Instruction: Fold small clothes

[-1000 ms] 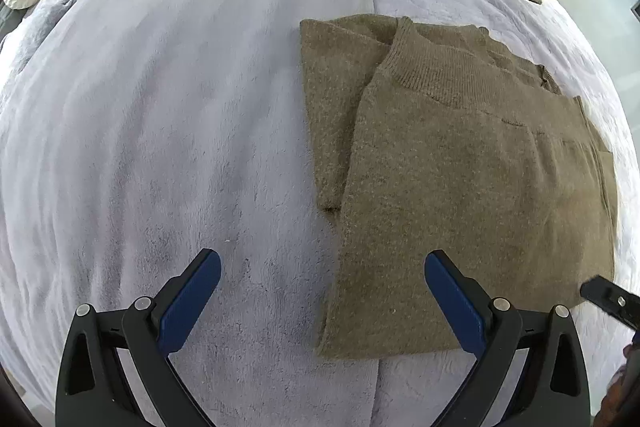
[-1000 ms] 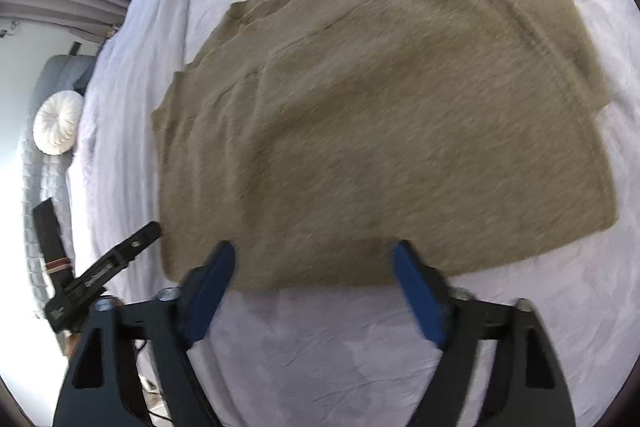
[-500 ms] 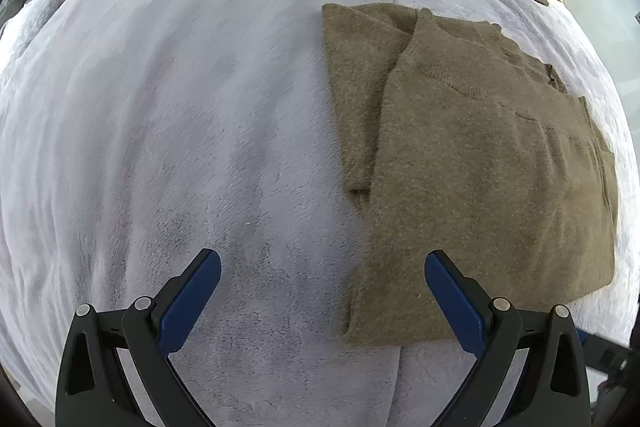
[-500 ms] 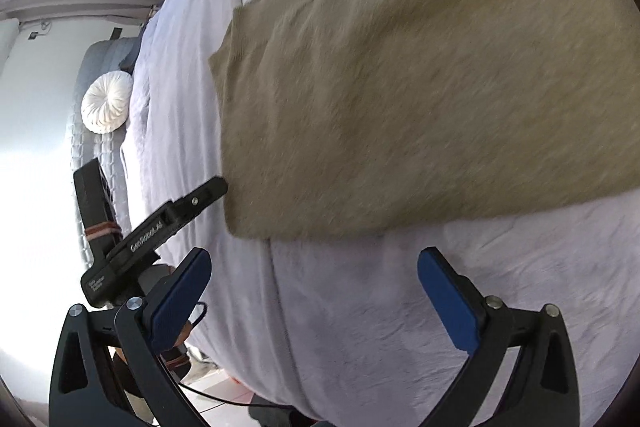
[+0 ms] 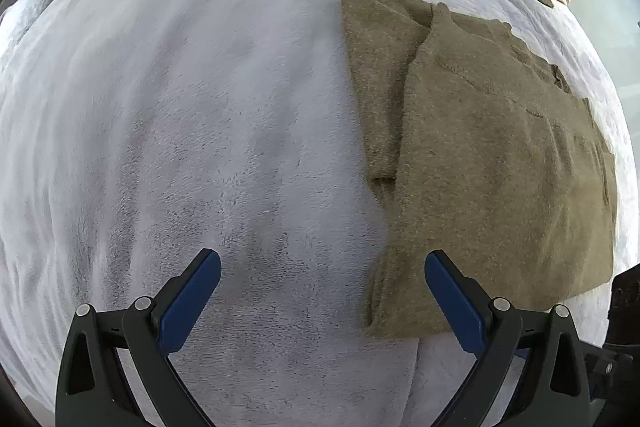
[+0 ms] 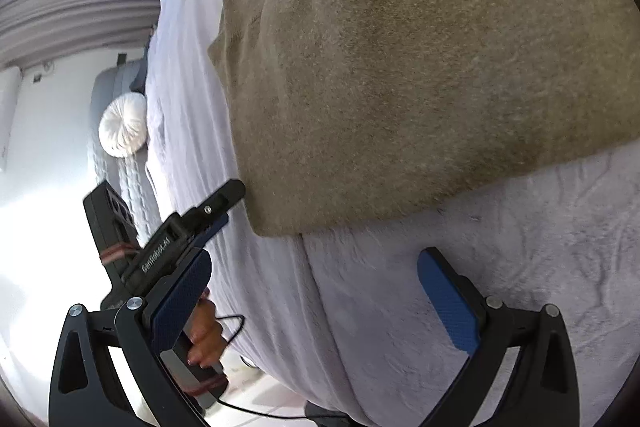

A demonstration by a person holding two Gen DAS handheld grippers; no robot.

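Garment: we see the olive-brown knitted sweater, partly folded, lying flat on the pale grey plush bedspread, right of centre.
Left gripper: released and empty; its right pad hangs over the sweater's near left corner.
Right gripper: spread wide, grasping nothing, just short of the near hem.
Doing it well: we judge both should pinch the near hem at its corners, then carry it evenly to the far edge.
Views: only the right wrist shows the hand carrying the left tool; only the left shows the layered far sleeve.
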